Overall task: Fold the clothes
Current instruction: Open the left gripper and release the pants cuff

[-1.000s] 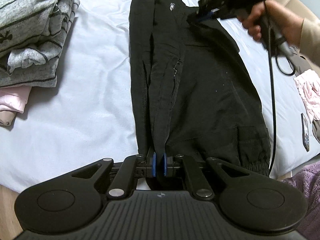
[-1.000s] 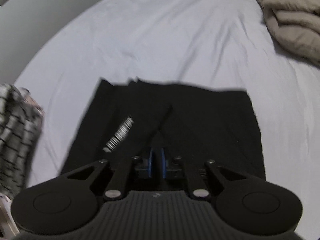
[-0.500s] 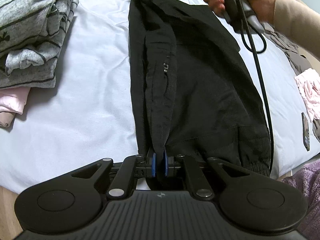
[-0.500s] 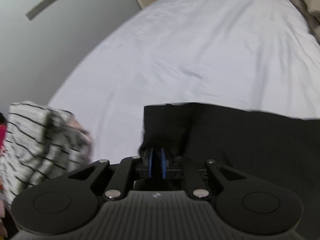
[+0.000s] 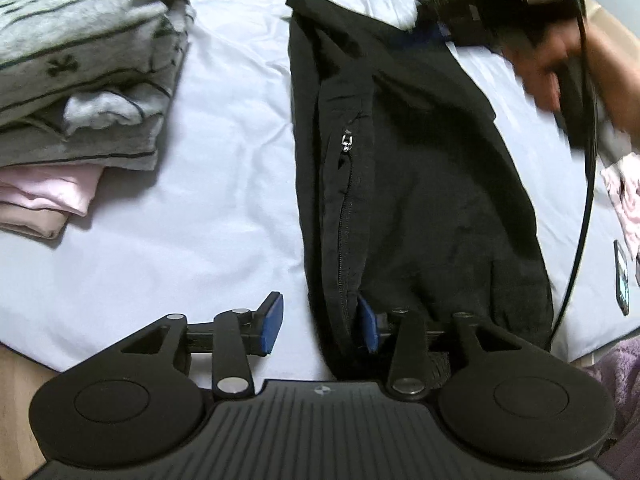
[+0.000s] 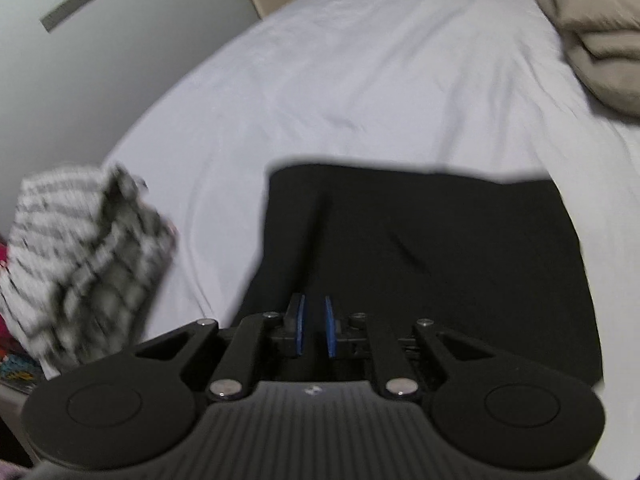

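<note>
Release is the news here: the left tongs [image 5: 318, 322], clamped on the cuff end of the black trousers [image 5: 416, 184] half a second ago, now stand wide apart, one blue pad clear over the bed sheet [image 5: 224, 184], the other against the fabric; the right tongs [image 6: 313, 326] have parted slightly too, gripping nothing; the trousers lie lengthwise on the bed, folded leg over leg, beside the stack of folded clothes [image 5: 80, 80]; likely the lengthwise fold is set, and a crosswise fold comes next.
</note>
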